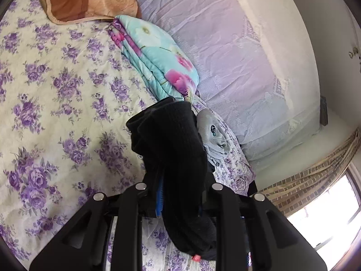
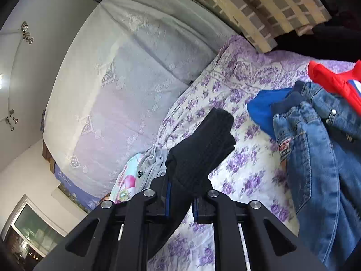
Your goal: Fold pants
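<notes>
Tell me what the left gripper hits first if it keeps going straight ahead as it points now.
Probably the grey garment on the floral bedspread, just past the black pants that the left gripper holds; depth is unclear.

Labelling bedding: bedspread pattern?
Purple roses on cream, bedspread; clearest in left wrist view.
</notes>
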`<state>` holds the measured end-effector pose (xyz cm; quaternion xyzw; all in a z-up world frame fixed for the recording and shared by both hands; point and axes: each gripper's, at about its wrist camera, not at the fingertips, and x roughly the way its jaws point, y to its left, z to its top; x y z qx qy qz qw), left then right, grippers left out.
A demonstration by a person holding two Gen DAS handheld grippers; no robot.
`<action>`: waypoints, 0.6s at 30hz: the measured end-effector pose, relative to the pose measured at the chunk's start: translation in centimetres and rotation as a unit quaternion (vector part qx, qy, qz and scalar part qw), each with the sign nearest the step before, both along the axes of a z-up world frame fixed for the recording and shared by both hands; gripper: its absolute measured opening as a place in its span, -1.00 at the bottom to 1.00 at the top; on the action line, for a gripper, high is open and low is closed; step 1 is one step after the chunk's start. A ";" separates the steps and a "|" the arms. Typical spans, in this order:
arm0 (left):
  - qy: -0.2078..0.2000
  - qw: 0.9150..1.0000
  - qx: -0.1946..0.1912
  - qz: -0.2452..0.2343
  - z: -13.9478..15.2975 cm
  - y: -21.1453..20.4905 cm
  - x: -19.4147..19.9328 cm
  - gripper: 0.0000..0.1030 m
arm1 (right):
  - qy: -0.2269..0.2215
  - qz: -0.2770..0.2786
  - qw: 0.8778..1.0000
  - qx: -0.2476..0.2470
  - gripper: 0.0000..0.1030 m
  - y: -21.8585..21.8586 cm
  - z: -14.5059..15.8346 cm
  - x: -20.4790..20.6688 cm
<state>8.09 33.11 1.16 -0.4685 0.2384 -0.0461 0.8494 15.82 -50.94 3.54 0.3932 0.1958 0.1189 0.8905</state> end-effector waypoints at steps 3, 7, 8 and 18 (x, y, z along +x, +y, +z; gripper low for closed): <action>0.027 0.999 -0.022 -0.004 -3.0 0.2 0.0 -0.61 | 0.068 -0.009 0.998 0.003 -0.73 -1.3 -4.8 0.8; 0.133 0.989 -0.060 -0.010 -11.3 0.2 1.0 -0.53 | 0.154 0.012 0.988 0.013 -0.73 -2.5 -11.8 2.2; 0.116 0.991 -0.067 -0.013 -11.7 0.3 0.8 -0.53 | 0.145 0.010 0.989 0.023 -0.72 -2.7 -12.4 1.9; 0.059 0.996 0.053 0.033 -3.6 -1.7 -5.1 0.27 | 0.128 -0.018 0.992 0.003 -0.58 -2.1 -11.8 0.3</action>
